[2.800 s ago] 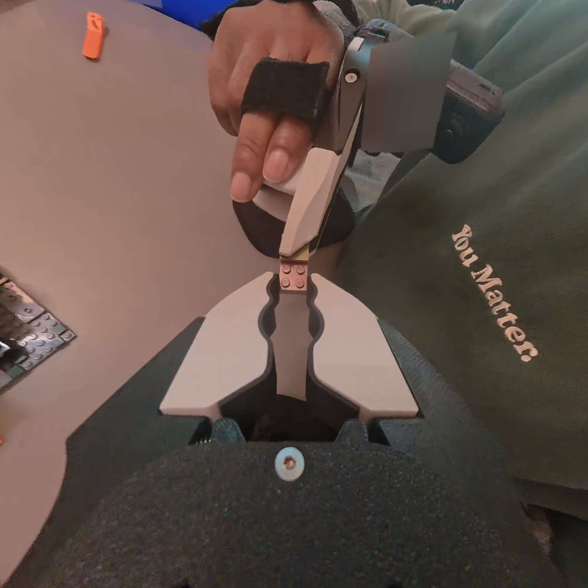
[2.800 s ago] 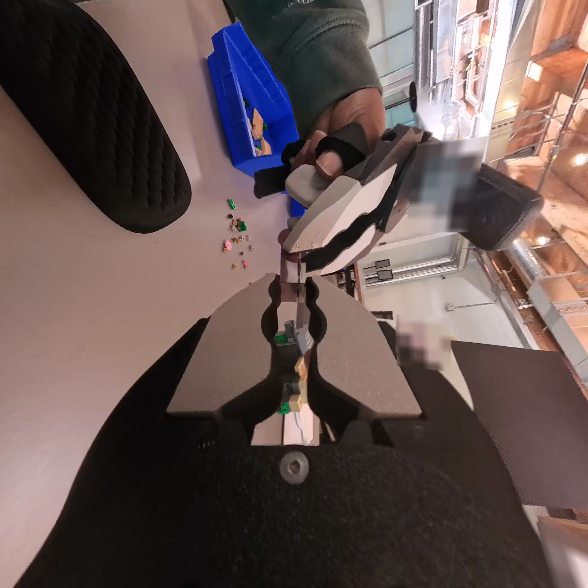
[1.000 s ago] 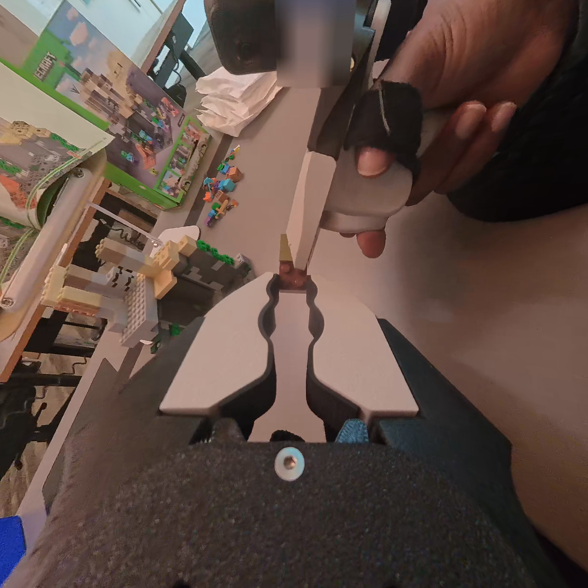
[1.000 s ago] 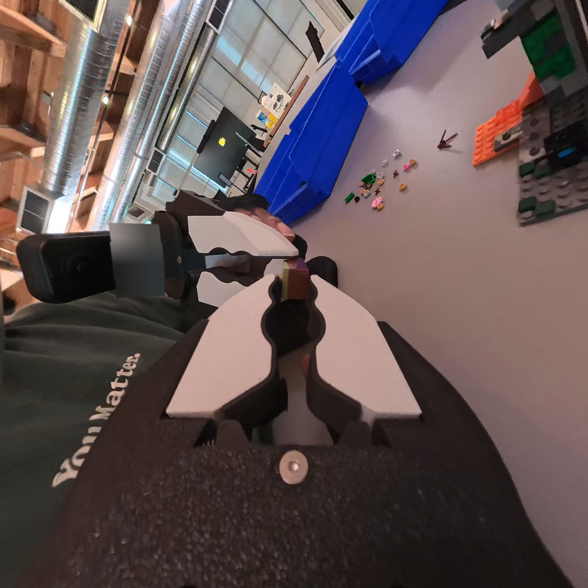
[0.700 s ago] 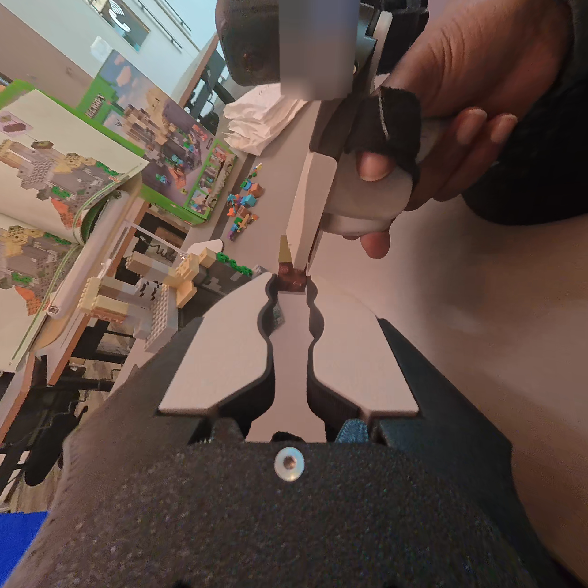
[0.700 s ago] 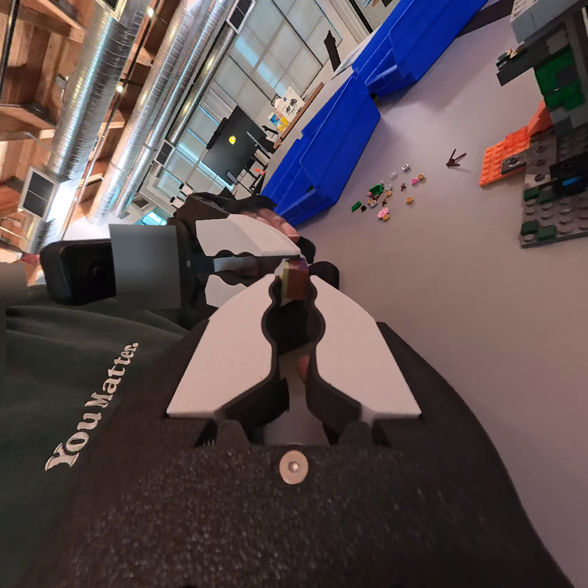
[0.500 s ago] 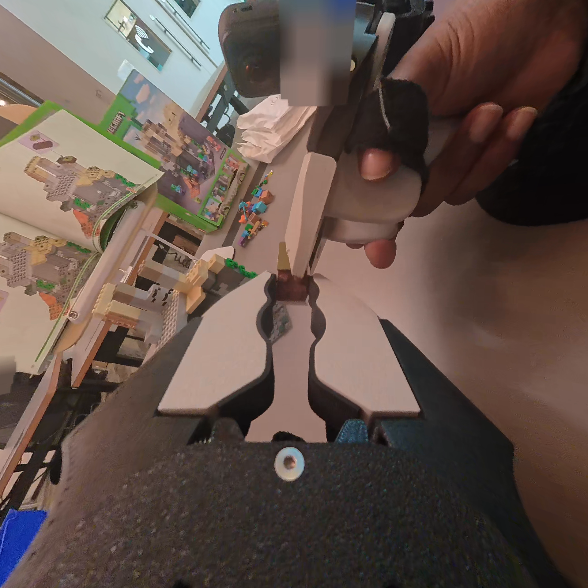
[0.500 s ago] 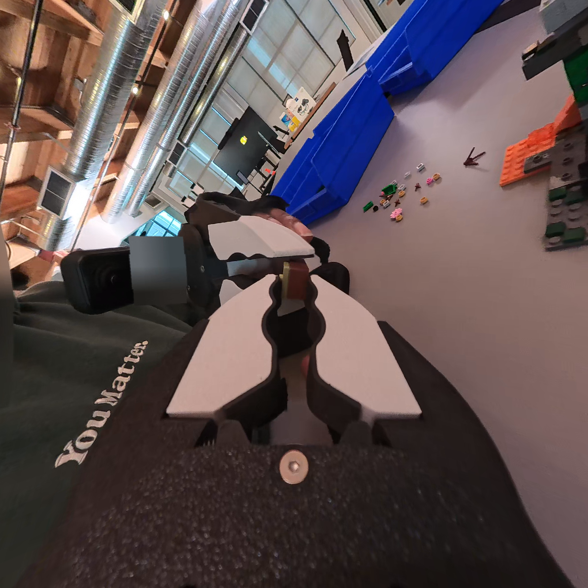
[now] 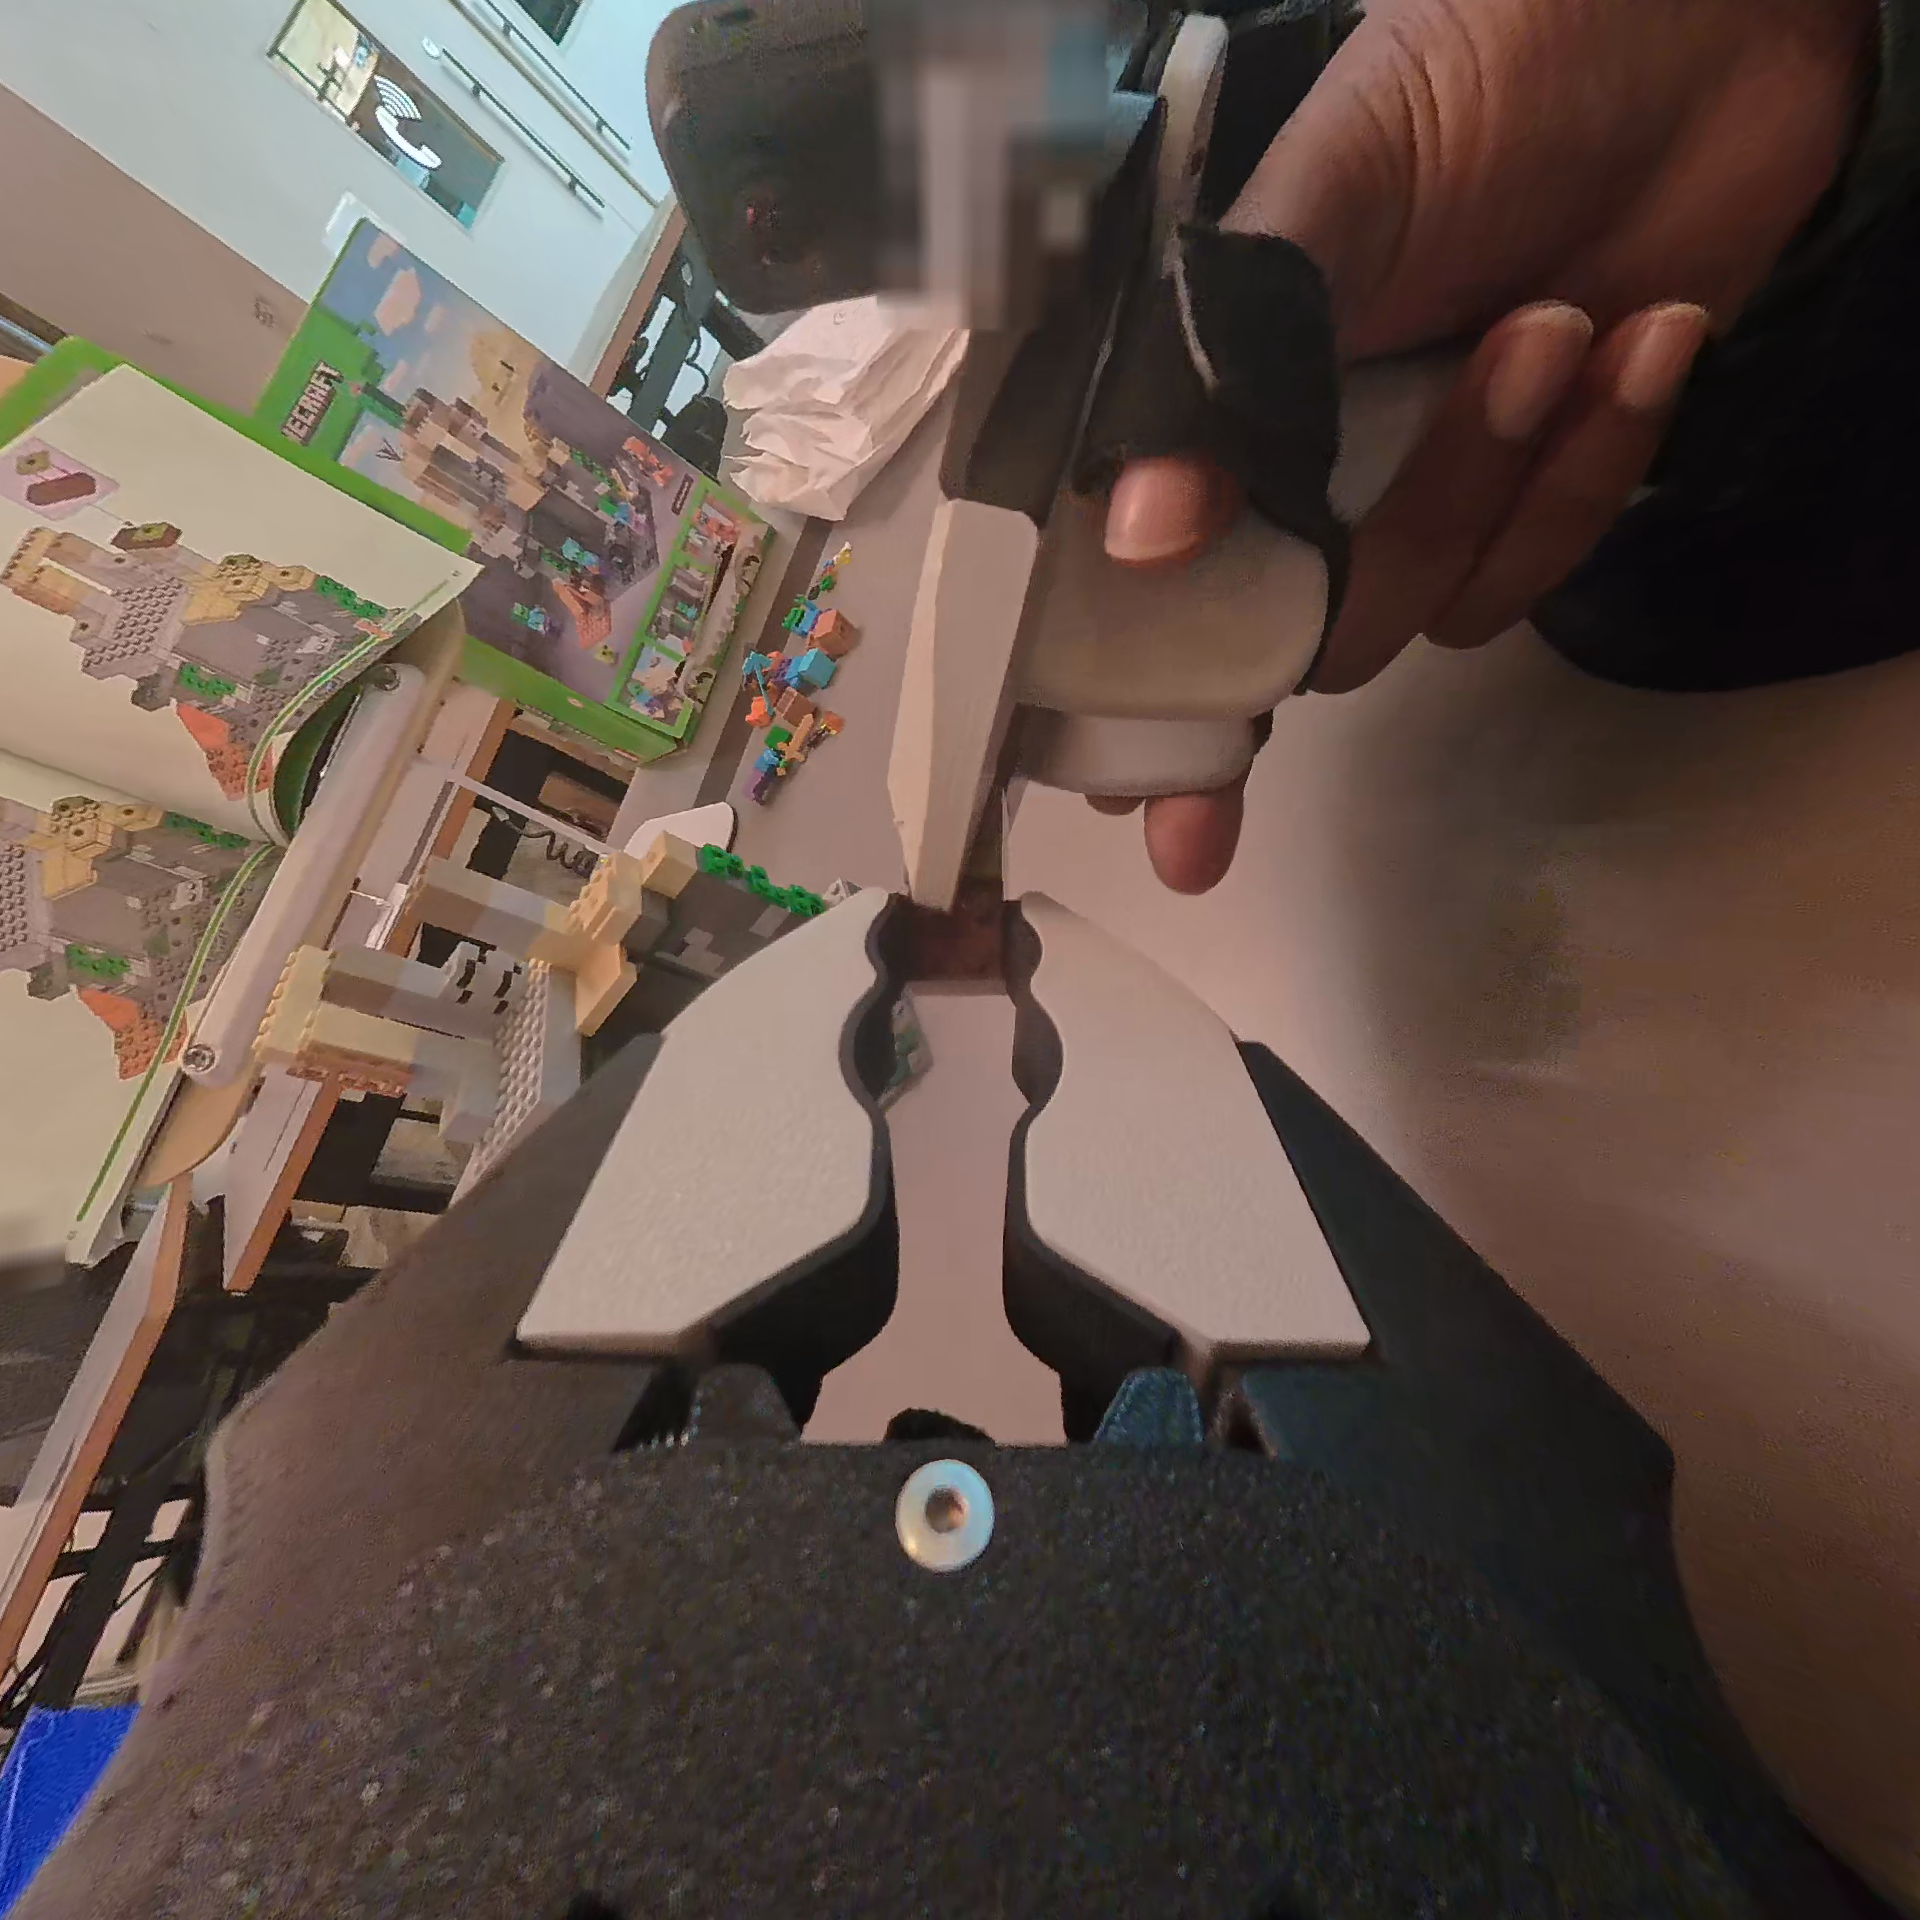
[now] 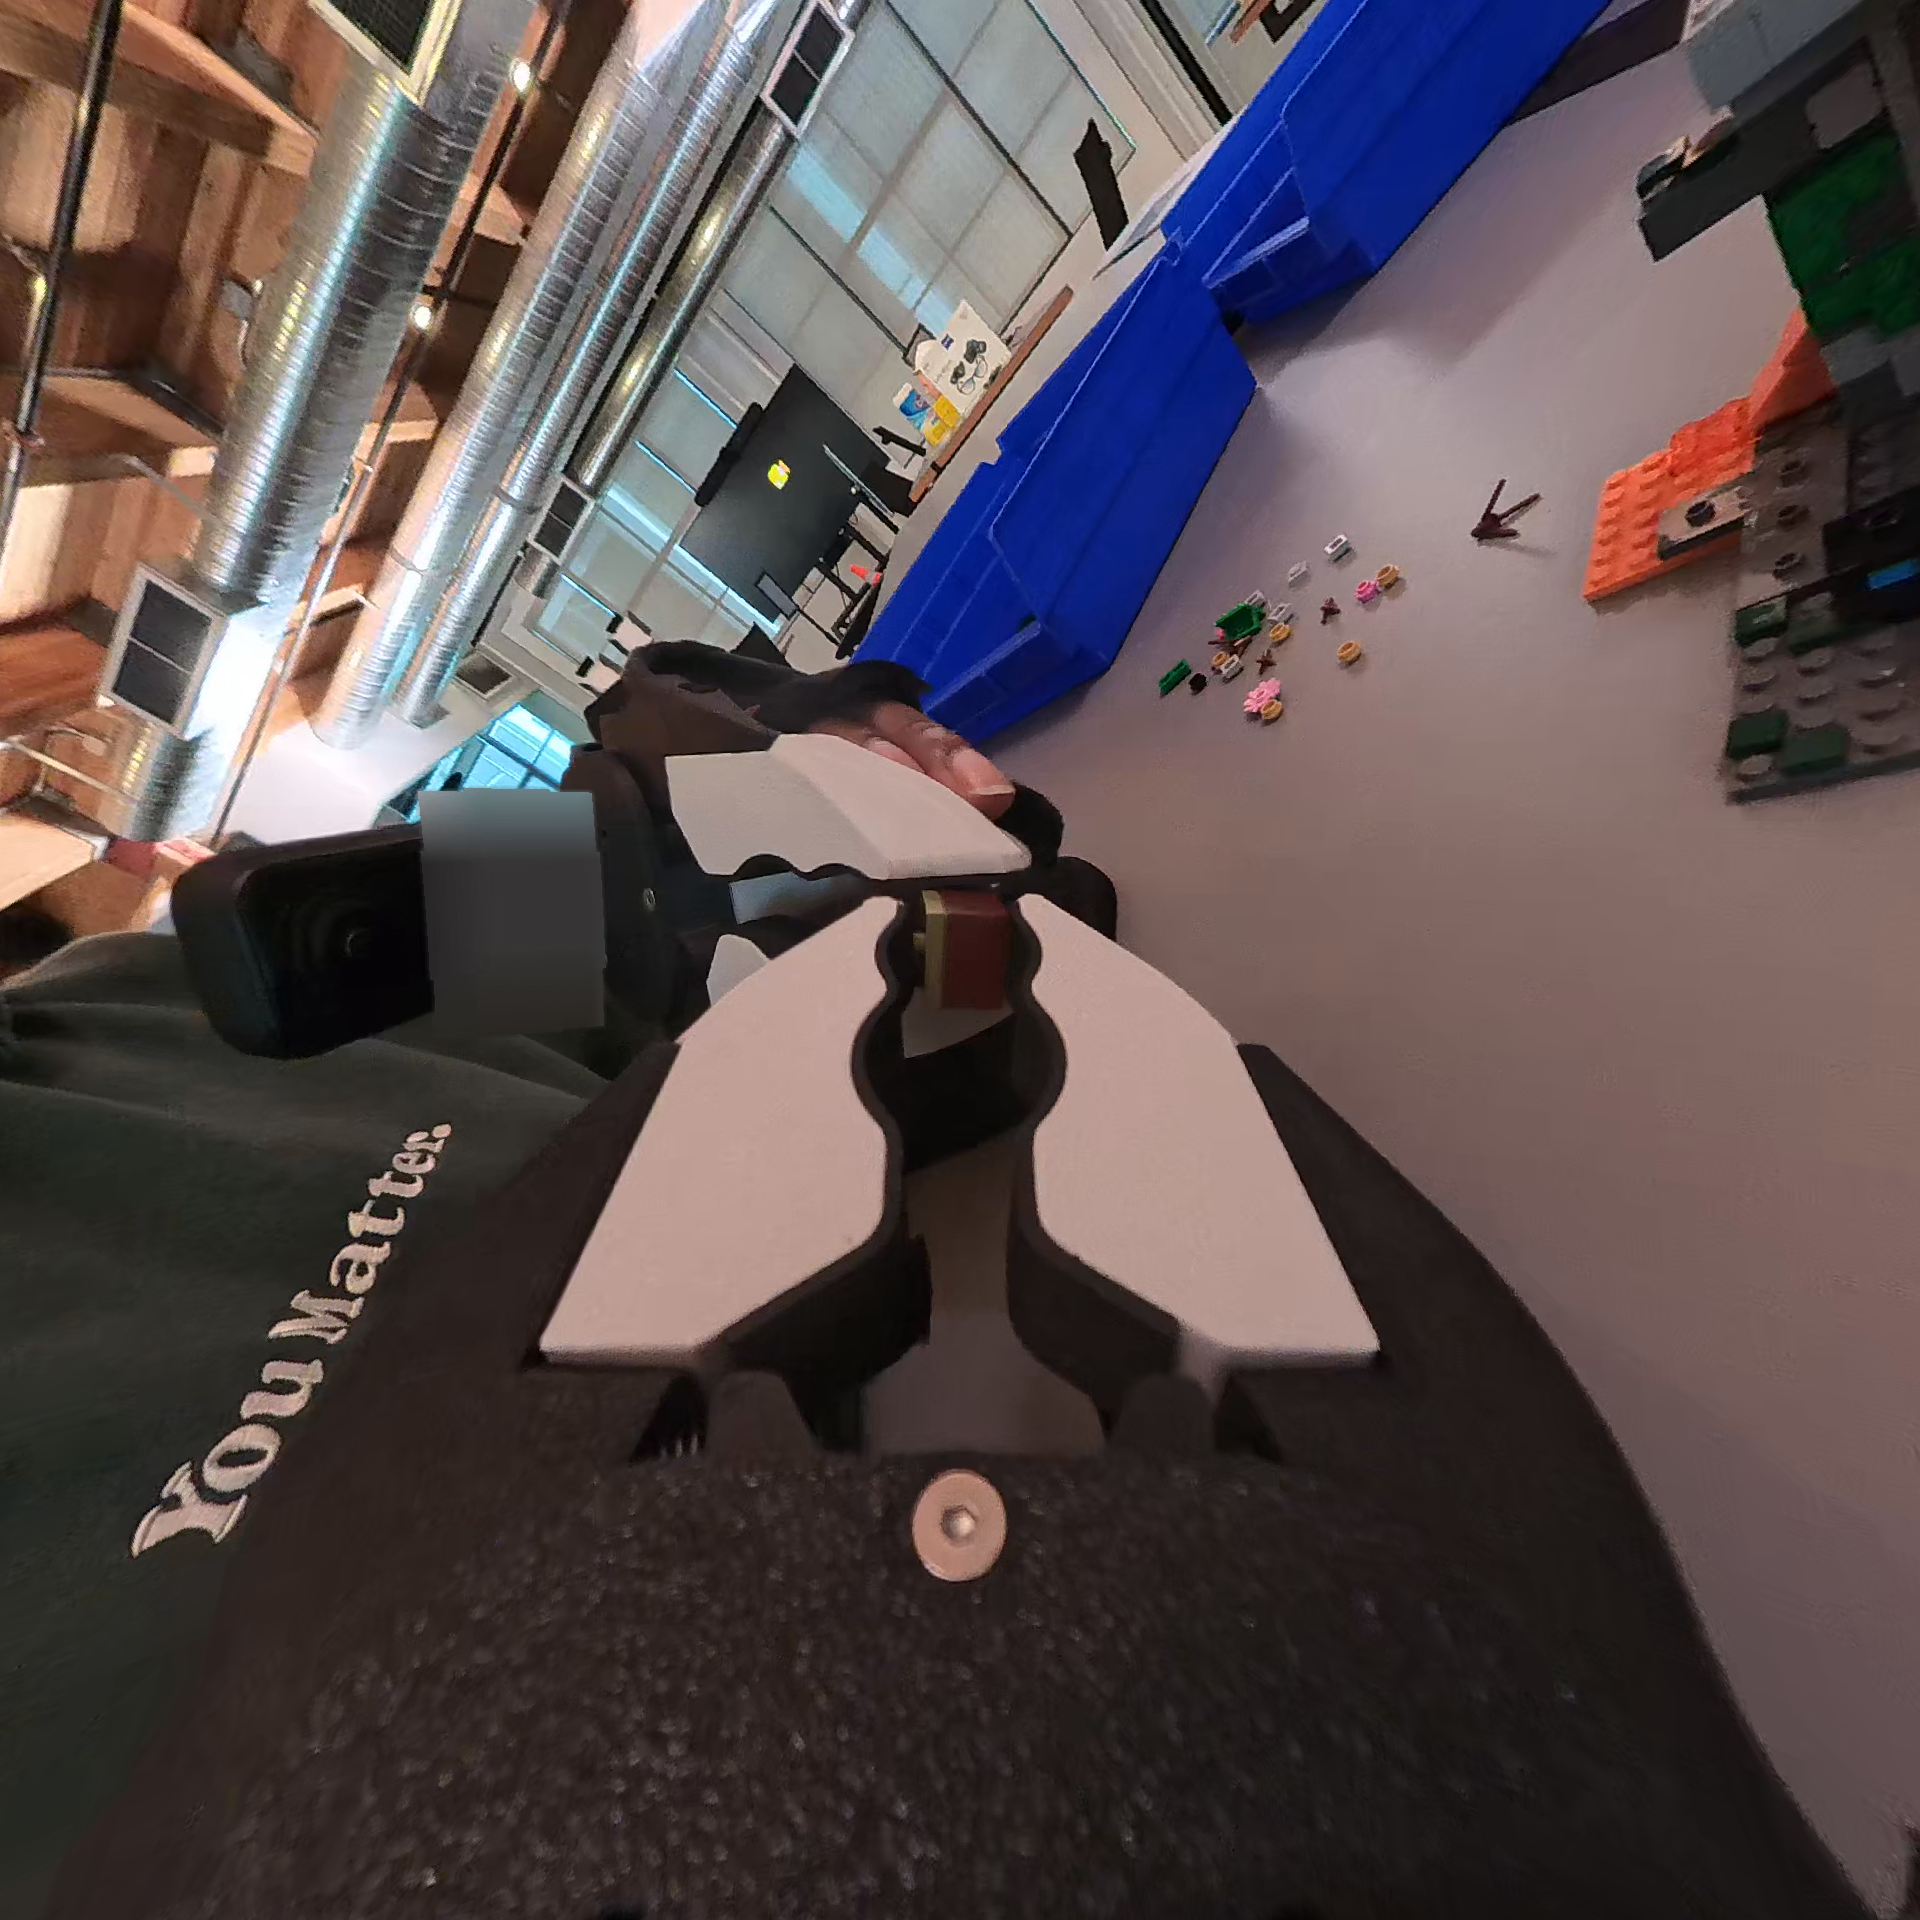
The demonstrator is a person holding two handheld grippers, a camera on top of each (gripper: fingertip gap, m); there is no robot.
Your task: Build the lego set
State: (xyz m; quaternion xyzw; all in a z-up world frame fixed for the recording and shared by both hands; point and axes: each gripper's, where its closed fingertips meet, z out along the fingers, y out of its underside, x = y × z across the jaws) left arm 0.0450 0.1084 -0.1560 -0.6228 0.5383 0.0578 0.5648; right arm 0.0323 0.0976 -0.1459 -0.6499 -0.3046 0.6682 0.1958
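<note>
A small brown brick (image 9: 951, 943) sits between the fingertips of my left gripper (image 9: 948, 935), which is shut on it above the table. My right gripper (image 9: 940, 883) comes down from above in a person's hand, edge-on, its tips on the same brick. In the right wrist view my right gripper (image 10: 954, 940) is shut across the brown brick (image 10: 975, 961) and a thin tan plate (image 10: 928, 938) on its left face. The left gripper's white fingers (image 10: 842, 816) reach in from the left. The tan plate is hidden in the left wrist view.
A tan and grey lego build (image 9: 488, 977), an open instruction booklet (image 9: 156, 644), the set's box (image 9: 540, 499), small coloured figures (image 9: 800, 686) and white paper (image 9: 842, 416) lie to the left. Blue bins (image 10: 1091, 499), loose small pieces (image 10: 1268, 644) and a grey and orange baseplate (image 10: 1808, 644) lie on the table. The grippers are tip to tip, or close to it.
Both grippers stayed joined on the brick and swung together from facing the torso to over the table. The right gripper's finger now covers the tan plate in the left view.
</note>
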